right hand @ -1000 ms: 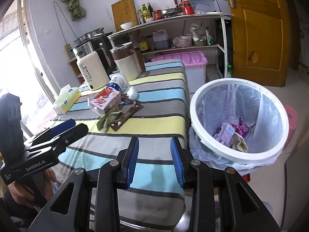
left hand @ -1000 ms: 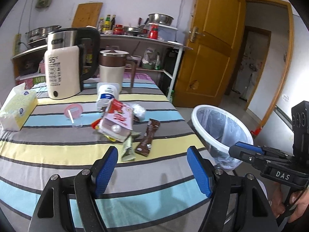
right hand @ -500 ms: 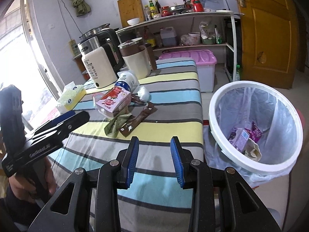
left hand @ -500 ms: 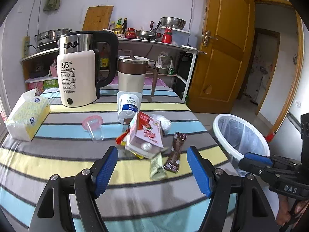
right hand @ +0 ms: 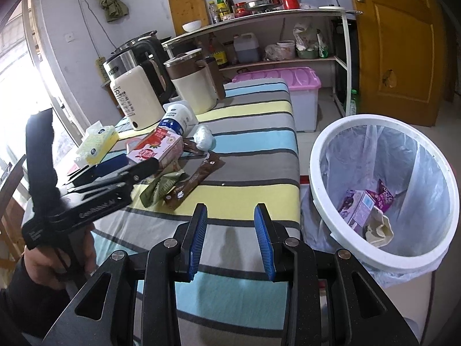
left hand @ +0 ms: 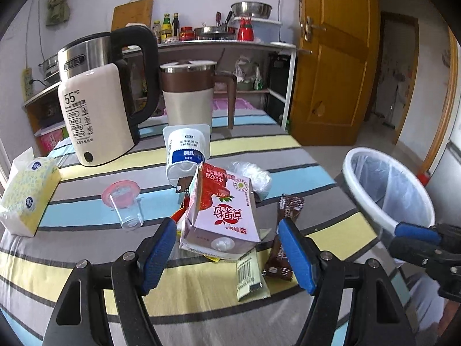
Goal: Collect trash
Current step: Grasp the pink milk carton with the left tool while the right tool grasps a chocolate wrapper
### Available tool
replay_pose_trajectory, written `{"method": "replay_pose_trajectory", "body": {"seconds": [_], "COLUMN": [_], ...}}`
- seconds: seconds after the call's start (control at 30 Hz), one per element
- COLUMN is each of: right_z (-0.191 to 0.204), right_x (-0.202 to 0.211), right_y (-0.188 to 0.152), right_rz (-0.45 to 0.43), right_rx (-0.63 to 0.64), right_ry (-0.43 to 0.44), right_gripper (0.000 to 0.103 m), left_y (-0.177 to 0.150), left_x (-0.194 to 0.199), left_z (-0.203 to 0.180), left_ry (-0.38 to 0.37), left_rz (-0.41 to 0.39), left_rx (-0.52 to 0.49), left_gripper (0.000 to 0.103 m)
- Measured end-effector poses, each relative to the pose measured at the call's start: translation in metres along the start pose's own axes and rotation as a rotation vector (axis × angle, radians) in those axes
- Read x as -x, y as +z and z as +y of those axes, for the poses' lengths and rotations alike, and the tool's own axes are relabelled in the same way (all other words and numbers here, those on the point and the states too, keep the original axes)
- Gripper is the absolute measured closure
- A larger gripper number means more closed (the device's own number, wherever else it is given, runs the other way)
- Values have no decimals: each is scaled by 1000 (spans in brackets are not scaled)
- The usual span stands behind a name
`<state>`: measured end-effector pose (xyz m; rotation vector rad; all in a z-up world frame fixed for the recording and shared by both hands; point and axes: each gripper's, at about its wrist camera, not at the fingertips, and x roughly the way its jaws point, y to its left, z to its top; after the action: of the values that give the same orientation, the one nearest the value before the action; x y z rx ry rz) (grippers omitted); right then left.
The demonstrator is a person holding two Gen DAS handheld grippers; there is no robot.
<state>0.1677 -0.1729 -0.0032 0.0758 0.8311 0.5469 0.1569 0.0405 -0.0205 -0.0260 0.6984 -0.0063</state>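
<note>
We see a table (left hand: 86, 262) under a striped cloth, with a small heap of trash near its middle. The left gripper (left hand: 227, 252) reaches toward the heap, its blue-padded jaws wide apart and closing. A pink strawberry milk carton (left hand: 223, 214) lies on its side between them, with clear gaps to both pads. Just beyond the carton a white yogurt cup (left hand: 185, 151) lies tipped over. By the right-hand jaw lie a brown wrapper (left hand: 283, 243) and a green wrapper (left hand: 249, 274), and a crumpled clear bag (left hand: 255, 177) sits farther on. A clear plastic cup (left hand: 126, 210) lies past the left-hand jaw, apart from the heap.

The right gripper (right hand: 232, 240) hangs over the near table edge, its jaws partly apart with only cloth between them. To the right of its jaws stands a white bin (right hand: 325, 150) lined with a clear bag, with cartons and paper at the bottom.
</note>
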Motion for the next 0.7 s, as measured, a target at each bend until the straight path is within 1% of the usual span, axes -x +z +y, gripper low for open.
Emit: {"method": "replay_pose_trajectory", "body": {"seconds": [0.03, 0.07, 0.2, 0.37, 0.7], "right_z": [0, 0, 1, 6, 33], "right_x": [-2, -3, -10, -17, -48], "right_y": [1, 2, 5, 10, 19], "right_rz": [1, 3, 9, 15, 56], "right_rx": [0, -1, -2, -1, 22], "right_ry": [0, 1, 8, 19, 43], "right_gripper": [68, 68, 68, 68, 68], "left_y": [0, 0, -1, -4, -13], "left_x": [-3, -6, -4, 10, 38], "left_z": [0, 0, 2, 11, 34], "left_ry": [9, 18, 16, 12, 8], "left_rz": [7, 19, 8, -32, -74], "left_rx": [-3, -7, 3, 39, 104], "left_gripper": [43, 44, 45, 45, 45]}}
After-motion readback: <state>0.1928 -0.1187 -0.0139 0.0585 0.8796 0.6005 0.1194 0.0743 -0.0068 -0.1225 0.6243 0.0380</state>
